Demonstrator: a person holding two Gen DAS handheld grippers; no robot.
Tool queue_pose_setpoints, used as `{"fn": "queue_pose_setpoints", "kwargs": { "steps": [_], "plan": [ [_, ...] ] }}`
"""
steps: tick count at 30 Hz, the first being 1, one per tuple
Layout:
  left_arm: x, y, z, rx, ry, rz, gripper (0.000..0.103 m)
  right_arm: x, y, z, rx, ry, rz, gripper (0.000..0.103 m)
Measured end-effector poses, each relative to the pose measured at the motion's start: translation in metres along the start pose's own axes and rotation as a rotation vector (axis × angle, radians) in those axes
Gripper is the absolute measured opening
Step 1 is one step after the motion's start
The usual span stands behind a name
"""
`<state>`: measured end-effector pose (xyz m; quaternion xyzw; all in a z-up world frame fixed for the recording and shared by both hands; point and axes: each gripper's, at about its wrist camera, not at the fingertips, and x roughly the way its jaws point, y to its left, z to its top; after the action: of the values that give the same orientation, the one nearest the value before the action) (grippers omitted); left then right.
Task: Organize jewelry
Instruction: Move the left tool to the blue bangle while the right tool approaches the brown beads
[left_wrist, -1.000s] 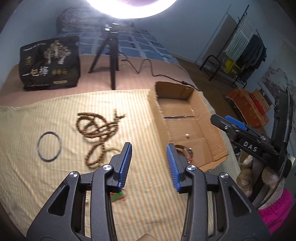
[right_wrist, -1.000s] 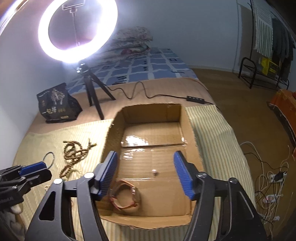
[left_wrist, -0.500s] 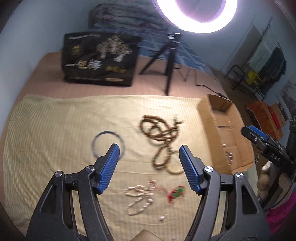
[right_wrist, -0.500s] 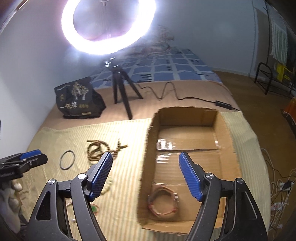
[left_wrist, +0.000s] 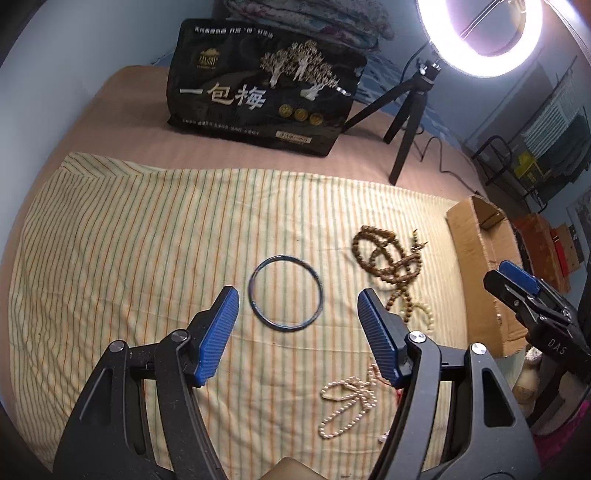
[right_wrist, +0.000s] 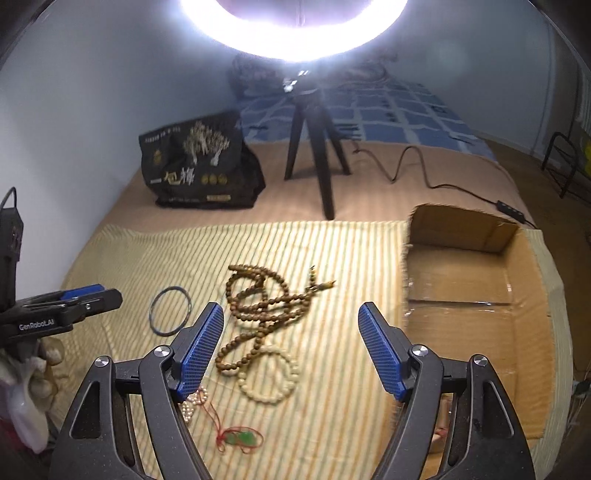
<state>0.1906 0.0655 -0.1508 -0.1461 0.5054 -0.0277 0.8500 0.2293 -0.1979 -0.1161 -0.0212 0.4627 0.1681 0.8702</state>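
Observation:
A dark bangle (left_wrist: 285, 292) lies flat on the striped cloth (left_wrist: 147, 240), just ahead of my open, empty left gripper (left_wrist: 297, 325). It also shows in the right wrist view (right_wrist: 170, 311). A brown bead necklace (right_wrist: 266, 302) lies in a tangle ahead of my open, empty right gripper (right_wrist: 290, 347), with a cream bead bracelet (right_wrist: 269, 376) under the gripper. A pearl strand (left_wrist: 347, 402) and a red-corded green pendant (right_wrist: 240, 438) lie nearer. The open cardboard box (right_wrist: 476, 295) sits to the right.
A black printed bag (left_wrist: 264, 86) and a ring light on a tripod (right_wrist: 314, 147) stand behind the cloth. A power cable (right_wrist: 424, 173) runs along the bed. A clothes rack (left_wrist: 535, 158) stands at the far right.
Both grippers swung left, away from the box, and now hover over the jewelry on the cloth. The left gripper's jaws opened wider and came up to the bangle.

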Motion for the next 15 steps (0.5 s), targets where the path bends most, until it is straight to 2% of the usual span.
{"fn": "queue_pose_setpoints", "kwargs": {
  "steps": [9,15],
  "plan": [
    [0.033,-0.007,-0.005,0.05,0.074,0.031,0.069,0.036,0.013,0.002,0.023,0.07,-0.003,0.075],
    [0.053,-0.008,-0.004,0.049,0.106,0.057,0.07,0.058,0.013,0.001,0.068,0.134,0.037,0.075]
  ]
}}
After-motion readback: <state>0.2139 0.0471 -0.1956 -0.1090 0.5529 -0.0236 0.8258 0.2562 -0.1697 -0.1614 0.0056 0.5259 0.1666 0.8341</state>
